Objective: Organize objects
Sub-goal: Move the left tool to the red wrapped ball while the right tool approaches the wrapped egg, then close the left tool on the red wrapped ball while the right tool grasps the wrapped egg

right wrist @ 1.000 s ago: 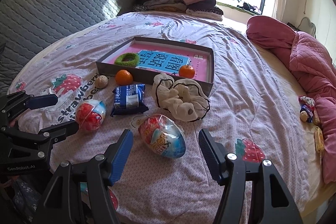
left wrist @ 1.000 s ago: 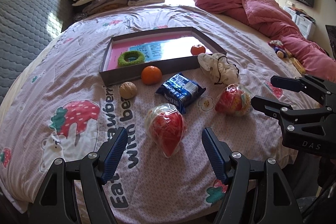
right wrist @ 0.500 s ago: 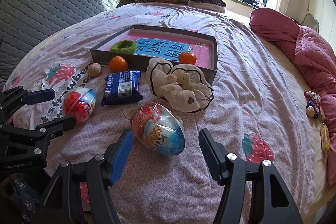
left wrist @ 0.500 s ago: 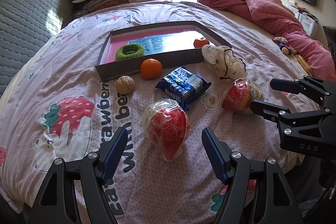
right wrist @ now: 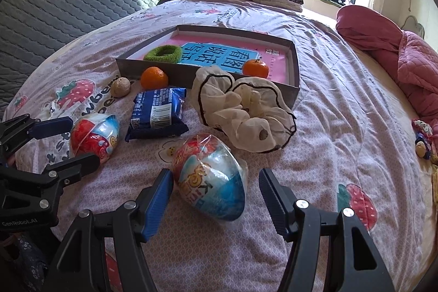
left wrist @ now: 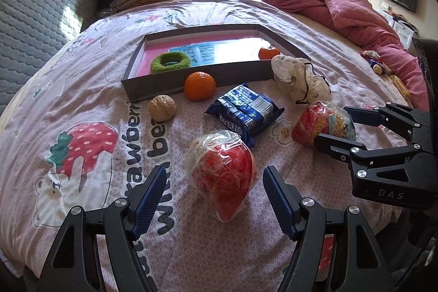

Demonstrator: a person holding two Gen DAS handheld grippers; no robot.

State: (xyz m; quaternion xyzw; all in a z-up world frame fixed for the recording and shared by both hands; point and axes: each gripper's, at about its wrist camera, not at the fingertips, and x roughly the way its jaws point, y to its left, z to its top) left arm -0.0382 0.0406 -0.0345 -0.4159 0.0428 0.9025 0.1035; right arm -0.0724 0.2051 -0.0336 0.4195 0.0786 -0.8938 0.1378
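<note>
Your bed (left wrist: 82,106): strawberry-print sheet, window behind. Red egg (left wrist: 223,177) lies narrow end toward you, between released left gripper (left wrist: 212,194); right gripper (right wrist: 216,192) released around blue egg (right wrist: 210,179).

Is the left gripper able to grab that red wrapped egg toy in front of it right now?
Probably yes. The left gripper is open, its blue pads on either side of the red egg toy, neither touching it. Nothing lies between them; the blue snack packet sits beyond it.
</note>
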